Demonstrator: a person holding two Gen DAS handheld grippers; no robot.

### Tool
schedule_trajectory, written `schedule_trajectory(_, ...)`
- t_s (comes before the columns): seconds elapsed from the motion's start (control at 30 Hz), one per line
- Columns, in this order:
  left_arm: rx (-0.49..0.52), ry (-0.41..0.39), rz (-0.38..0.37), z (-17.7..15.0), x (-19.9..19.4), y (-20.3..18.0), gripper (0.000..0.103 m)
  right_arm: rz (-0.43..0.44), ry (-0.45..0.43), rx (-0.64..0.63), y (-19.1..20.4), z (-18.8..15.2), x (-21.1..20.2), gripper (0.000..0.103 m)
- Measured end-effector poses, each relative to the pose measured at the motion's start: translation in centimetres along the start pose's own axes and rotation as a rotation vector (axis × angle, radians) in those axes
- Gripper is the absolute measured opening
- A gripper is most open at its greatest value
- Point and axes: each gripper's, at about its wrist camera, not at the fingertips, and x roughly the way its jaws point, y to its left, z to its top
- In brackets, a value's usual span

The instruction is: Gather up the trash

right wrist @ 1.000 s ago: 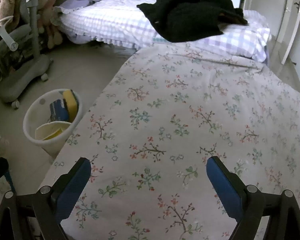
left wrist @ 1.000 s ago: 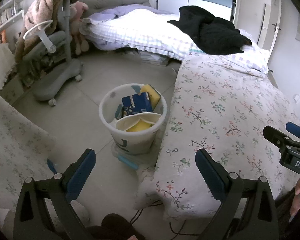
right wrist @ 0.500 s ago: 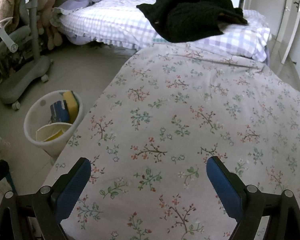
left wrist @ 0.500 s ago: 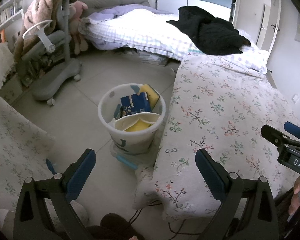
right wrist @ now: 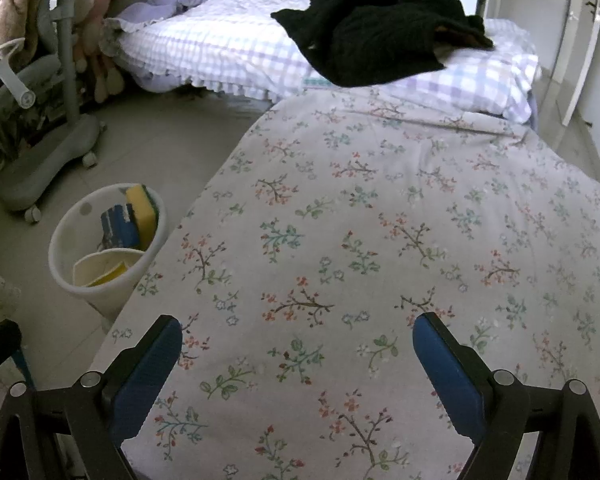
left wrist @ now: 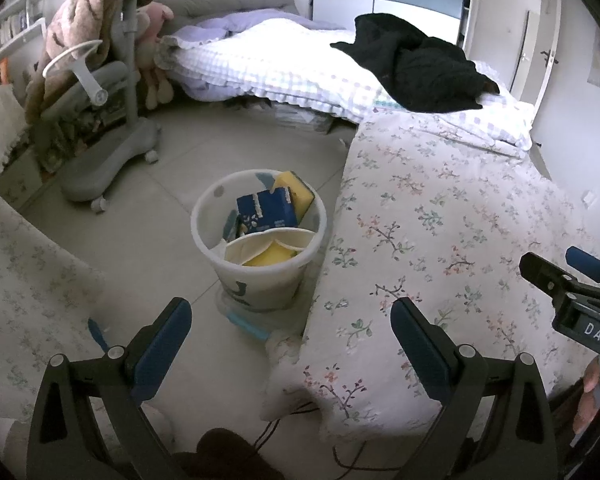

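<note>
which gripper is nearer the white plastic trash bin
Left. The left gripper hovers just before the white plastic trash bin; the right gripper is over the floral bedspread beside it.

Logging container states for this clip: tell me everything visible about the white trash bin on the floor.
The white trash bin is a round, translucent-looking plastic pail, upright on the tiled floor and close against the edge of the floral-covered surface. It has no lid and looks fairly full: a blue carton, a yellow sponge with a dark backing, and a cream paper container with something yellow inside. Neither gripper touches it.
</note>
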Motion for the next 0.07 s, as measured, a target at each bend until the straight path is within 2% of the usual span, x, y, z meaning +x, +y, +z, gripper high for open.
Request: schedule_trajectory(0.07,-0.014,0.006,-0.017,0.19,0.22,0.03,0.101,-0.003,0.000,0.005,0.04,0.04,0.04,0.096)
